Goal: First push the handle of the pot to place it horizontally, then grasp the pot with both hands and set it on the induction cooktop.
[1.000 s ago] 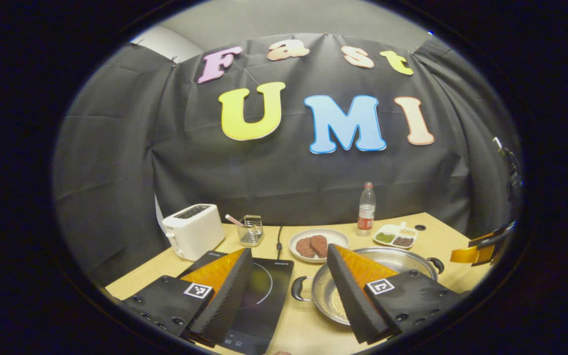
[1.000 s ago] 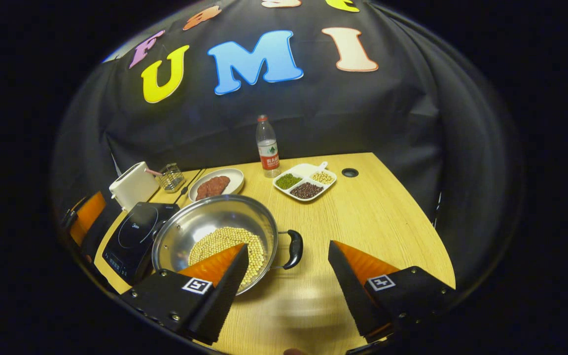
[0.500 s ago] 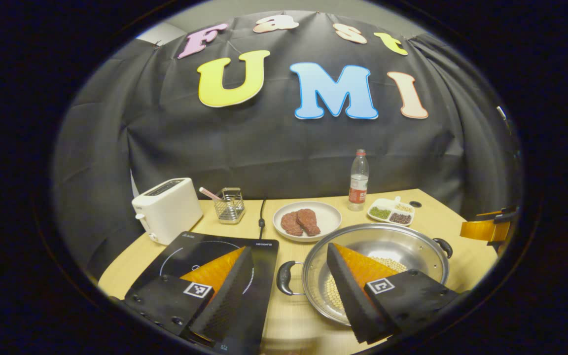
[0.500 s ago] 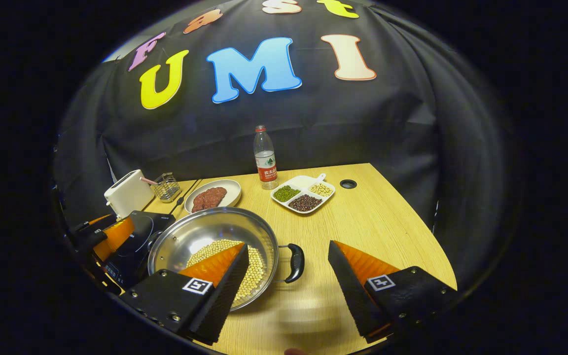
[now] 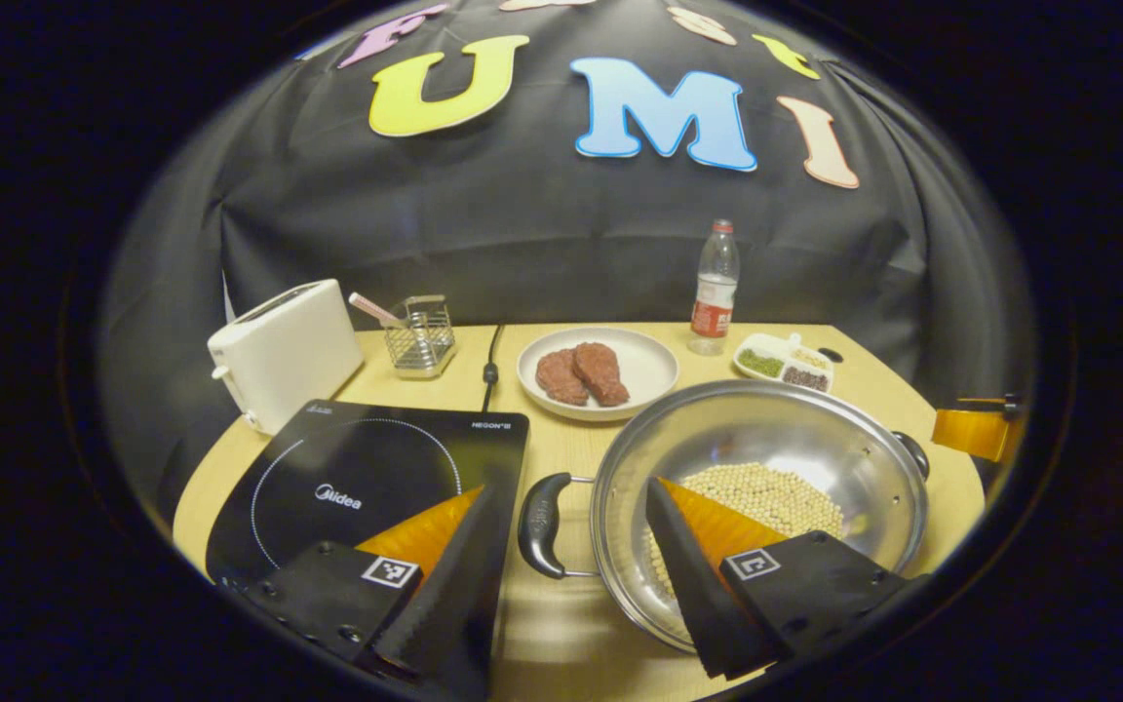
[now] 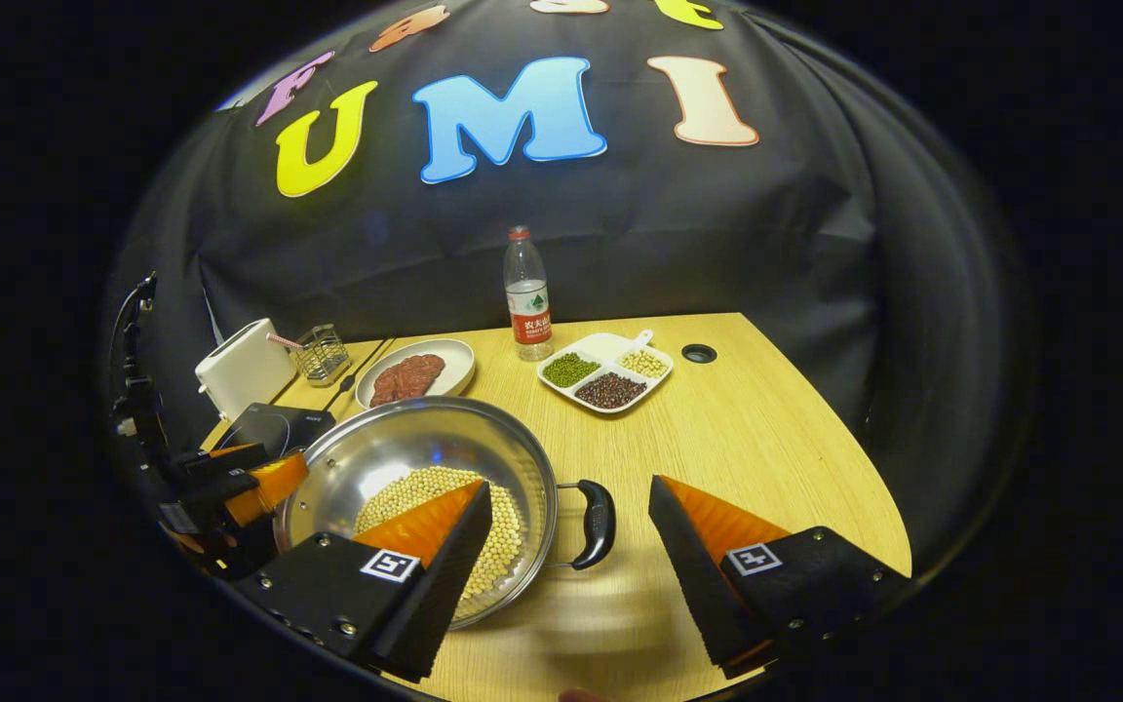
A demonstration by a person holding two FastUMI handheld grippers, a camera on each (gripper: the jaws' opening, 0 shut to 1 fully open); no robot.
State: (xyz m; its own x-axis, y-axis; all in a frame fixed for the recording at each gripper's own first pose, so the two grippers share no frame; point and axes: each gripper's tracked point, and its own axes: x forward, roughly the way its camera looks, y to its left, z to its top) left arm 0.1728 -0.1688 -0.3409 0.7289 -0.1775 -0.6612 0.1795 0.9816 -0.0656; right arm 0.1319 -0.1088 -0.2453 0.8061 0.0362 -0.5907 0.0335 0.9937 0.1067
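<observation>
1. A steel pot (image 5: 766, 458) holding pale soybeans (image 5: 766, 492) sits on a wooden counter (image 6: 747, 439), just to the right of a black induction cooktop (image 5: 367, 478) and not on it.
2. The pot has two black side handles. In the left gripper view the near handle (image 5: 540, 512) points toward the cooktop, and the far handle (image 5: 912, 450) shows at the opposite rim.
3. The left gripper (image 5: 571, 556) is open wide. Its fingers stand on either side of the near handle without touching it: one finger lies over the cooktop's front edge, the other over the pot's rim.
4. The right gripper (image 6: 571, 546) is also open wide. In the right gripper view the handle on that side (image 6: 596, 522) lies between its fingers, and neither finger presses on it.
5. In the right gripper view the left gripper appears at the far left, beside the pot.
6. Behind the pot stand a white plate (image 5: 649, 366) with two pieces of meat (image 5: 581, 373), a water bottle (image 6: 526, 292), and a divided dish (image 6: 605, 375) of green, dark and pale beans.
7. At the back left are a white toaster (image 5: 284, 351) and a small wire basket (image 5: 420, 336).
</observation>
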